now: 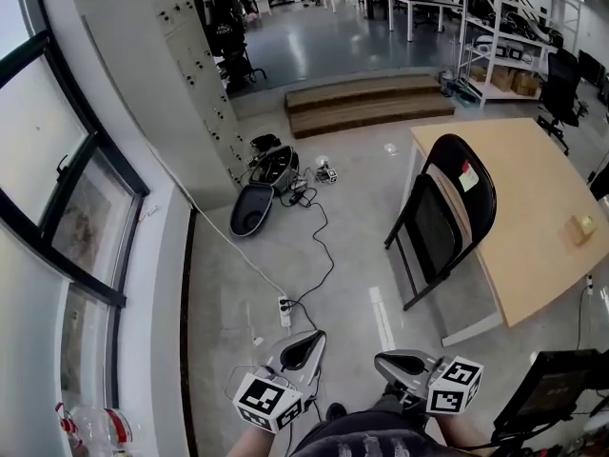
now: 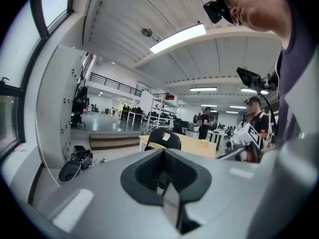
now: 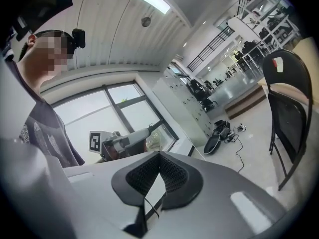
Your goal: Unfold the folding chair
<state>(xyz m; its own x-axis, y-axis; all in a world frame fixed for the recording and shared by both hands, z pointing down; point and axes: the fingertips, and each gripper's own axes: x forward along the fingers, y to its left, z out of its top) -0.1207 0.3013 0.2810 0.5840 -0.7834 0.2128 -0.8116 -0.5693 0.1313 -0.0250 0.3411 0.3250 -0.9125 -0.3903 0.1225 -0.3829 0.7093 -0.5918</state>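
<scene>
Both grippers are held low in front of the person, side by side and close to the body. The left gripper [image 1: 306, 348] has its jaws pressed together with nothing between them. The right gripper [image 1: 398, 362] is closed tight too, and it is also empty. Each carries its marker cube at the near end. Neither one touches anything, and bare grey floor [image 1: 352, 255] lies under both.

Just ahead of the left gripper a white power strip [image 1: 284, 309] sits on the floor. A black cable [image 1: 324, 241] snakes away from it to a pile of dark gear [image 1: 274, 168] at the foot of the pale lockers [image 1: 205, 74]. A big window [image 1: 57, 188] fills the wall to the left.

The chair [image 1: 447, 212] is ahead and to the right, well apart from both grippers. It is black and folded flat. It stands on its feet and leans against the near edge of a wooden table [image 1: 533, 188]. A small pale label shows on its backrest. A small yellowish block [image 1: 579, 228] lies on the table's far side.

Beyond the chair, low wooden steps [image 1: 366, 103] lead up to a darker floor with desks and shelving.
</scene>
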